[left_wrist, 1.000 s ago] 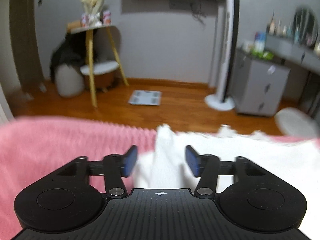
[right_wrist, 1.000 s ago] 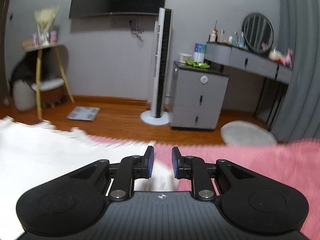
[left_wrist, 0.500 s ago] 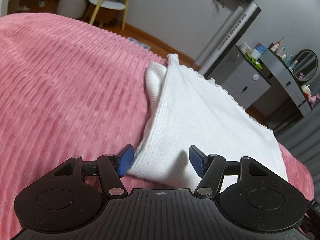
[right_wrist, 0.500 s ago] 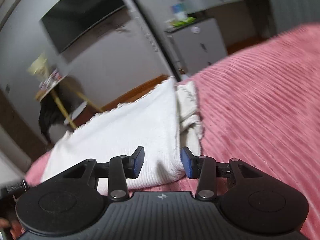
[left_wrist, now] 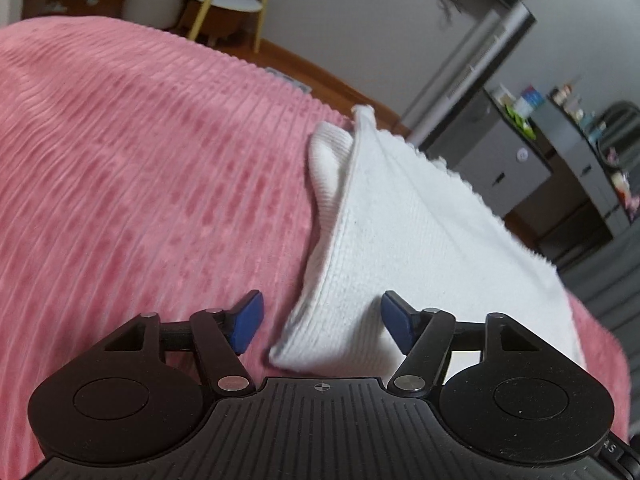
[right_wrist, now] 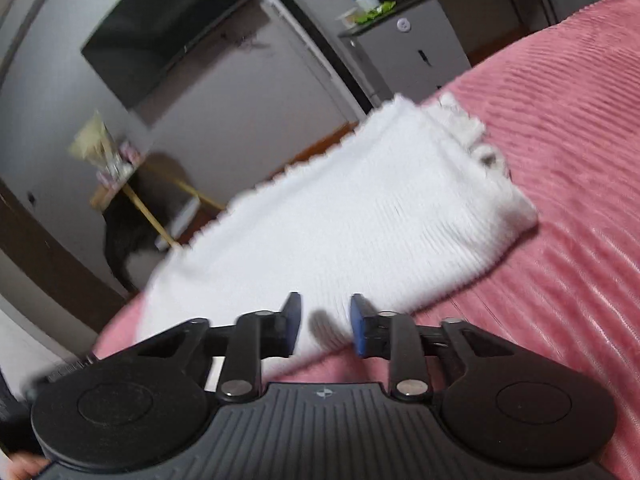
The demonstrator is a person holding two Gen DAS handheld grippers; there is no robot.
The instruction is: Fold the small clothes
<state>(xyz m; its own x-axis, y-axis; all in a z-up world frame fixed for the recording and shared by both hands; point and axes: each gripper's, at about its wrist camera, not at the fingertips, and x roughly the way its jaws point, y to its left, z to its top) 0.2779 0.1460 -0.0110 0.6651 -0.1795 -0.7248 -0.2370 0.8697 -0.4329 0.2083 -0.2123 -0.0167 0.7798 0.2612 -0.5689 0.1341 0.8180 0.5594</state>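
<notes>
Both tools tilt down toward the pink ribbed bed cover (left_wrist: 132, 184), where the folded white garment (left_wrist: 408, 240) lies flat. The left hand-held gripper (left_wrist: 320, 322) is opening, its blue pads standing clear on either side of the garment's near corner. The right hand-held gripper (right_wrist: 325, 326) is closing over the near edge of the cloth (right_wrist: 340, 216), pads not yet pressing it; a grey cabinet (right_wrist: 416, 52) and a wall-mounted screen (right_wrist: 168, 28) stand beyond the bed.
</notes>
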